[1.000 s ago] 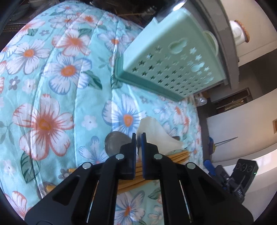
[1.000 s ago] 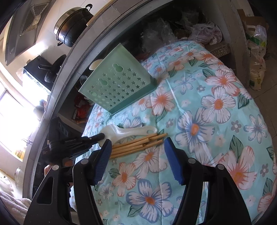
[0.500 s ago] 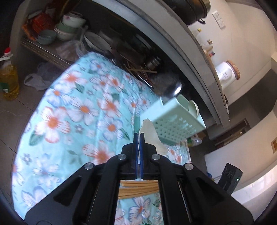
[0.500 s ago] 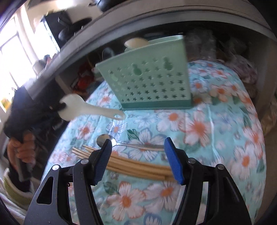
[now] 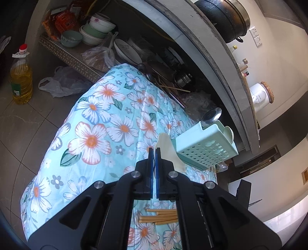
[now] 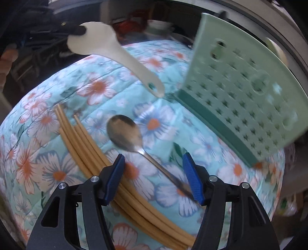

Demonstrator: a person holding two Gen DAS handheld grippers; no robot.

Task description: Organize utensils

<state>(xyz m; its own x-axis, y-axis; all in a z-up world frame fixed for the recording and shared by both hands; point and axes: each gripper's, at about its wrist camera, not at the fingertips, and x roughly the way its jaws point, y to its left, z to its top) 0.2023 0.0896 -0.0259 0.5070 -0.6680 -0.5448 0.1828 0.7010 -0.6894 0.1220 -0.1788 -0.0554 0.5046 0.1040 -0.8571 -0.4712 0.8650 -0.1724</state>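
Observation:
My left gripper (image 5: 154, 153) is shut on the wide end of a white rice paddle (image 5: 167, 152) and holds it in the air above the floral cloth (image 5: 92, 138). The right wrist view shows the paddle (image 6: 107, 50) slanting down toward the green perforated utensil holder (image 6: 240, 100). My right gripper (image 6: 154, 173) stands open over a metal spoon (image 6: 125, 134), whose handle runs between the fingers without touching the pads. Several wooden chopsticks (image 6: 86, 150) lie beside the spoon under the left finger. The holder (image 5: 206, 152) has a metal spoon (image 5: 211, 115) and a pale one (image 5: 229, 132) in it.
A grey counter edge (image 5: 221, 63) curves behind the holder, with a black pot (image 5: 225, 17) on top. Bowls (image 5: 96, 28) and plates sit on the shelf underneath. An oil bottle (image 5: 21, 80) and a plastic bag (image 5: 61, 82) are on the floor. A person's hand (image 6: 9, 55) shows at left.
The left gripper closed on the paddle, lifted it off the cloth and drew back. The right gripper rolled and swung over the spoon and chopsticks, still open.

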